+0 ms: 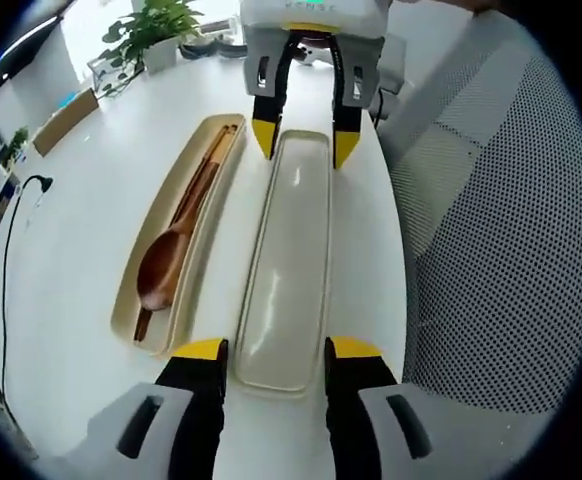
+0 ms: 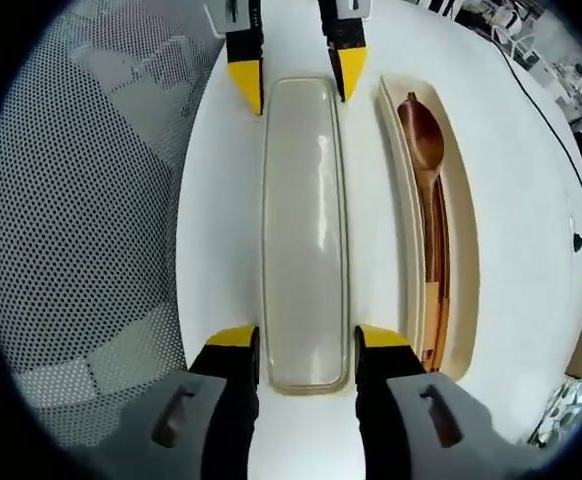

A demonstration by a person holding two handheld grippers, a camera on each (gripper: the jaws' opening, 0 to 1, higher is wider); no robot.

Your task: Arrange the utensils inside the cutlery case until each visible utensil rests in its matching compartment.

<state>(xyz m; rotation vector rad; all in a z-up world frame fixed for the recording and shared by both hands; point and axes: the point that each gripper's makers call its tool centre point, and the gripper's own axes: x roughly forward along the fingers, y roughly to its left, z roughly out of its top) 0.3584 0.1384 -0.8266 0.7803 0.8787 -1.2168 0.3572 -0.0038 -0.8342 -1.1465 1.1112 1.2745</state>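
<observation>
On your white desk (image 1: 91,220) one case tray (image 1: 131,300) holds one wooden spoon (image 1: 166,255) beside chopsticks (image 1: 211,165). One lid (image 1: 286,260) lies alongside, your left claw (image 1: 276,355) and right claw (image 2: 306,340) spread astride its ends.

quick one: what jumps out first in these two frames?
The long translucent lid lies flat on the white table, with the left hand-held gripper straddling one end and the right hand-held gripper the other, jaws open on both. Beside it, the open beige case holds a wooden spoon and chopsticks. A grey mesh chair sits off the table edge.
</observation>
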